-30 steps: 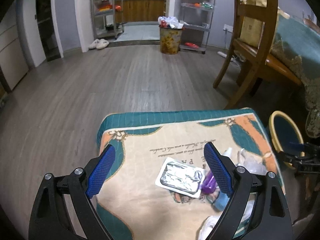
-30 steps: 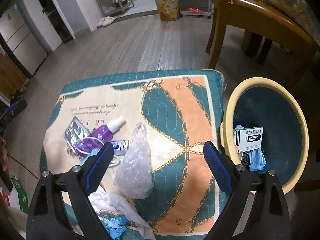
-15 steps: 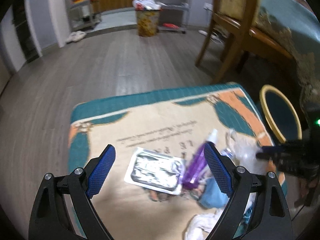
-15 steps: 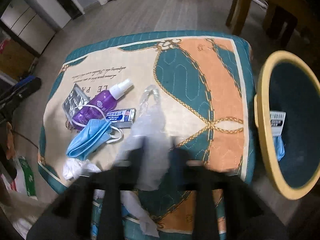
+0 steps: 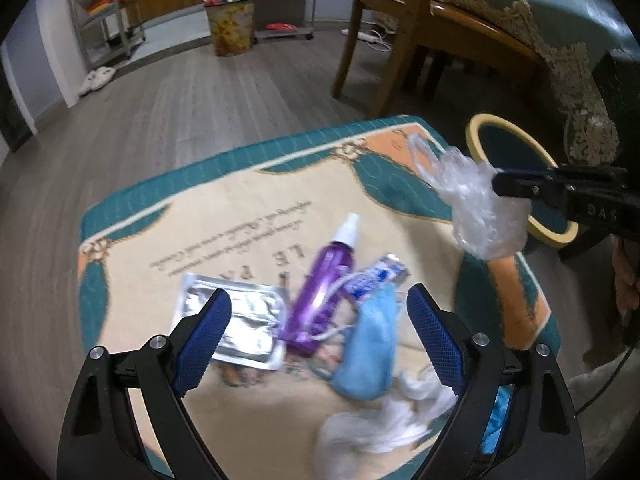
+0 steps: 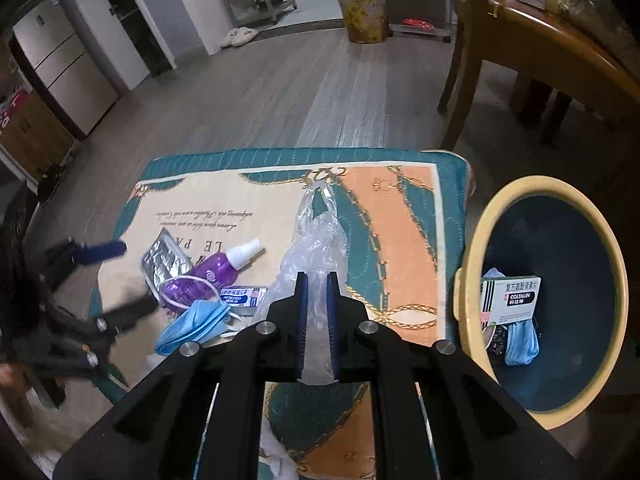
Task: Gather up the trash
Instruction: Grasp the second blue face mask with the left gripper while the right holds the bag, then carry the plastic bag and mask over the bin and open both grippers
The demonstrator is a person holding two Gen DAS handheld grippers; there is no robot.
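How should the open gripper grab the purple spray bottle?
Probably across the middle of the purple spray bottle, coming down from above. It lies flat on the cushion, long and round, so its two long sides are the ones to pinch. The left gripper is open just over it. A white mask string crosses the body, so it may come along.

clear plastic bag (image 6: 316, 240): crumpled, lifted, pinched | purple spray bottle (image 5: 324, 292): lying flat | blue mask (image 5: 368, 352): beside bottle | foil pack (image 5: 244, 320): flat | yellow bin (image 6: 472, 280): box inside
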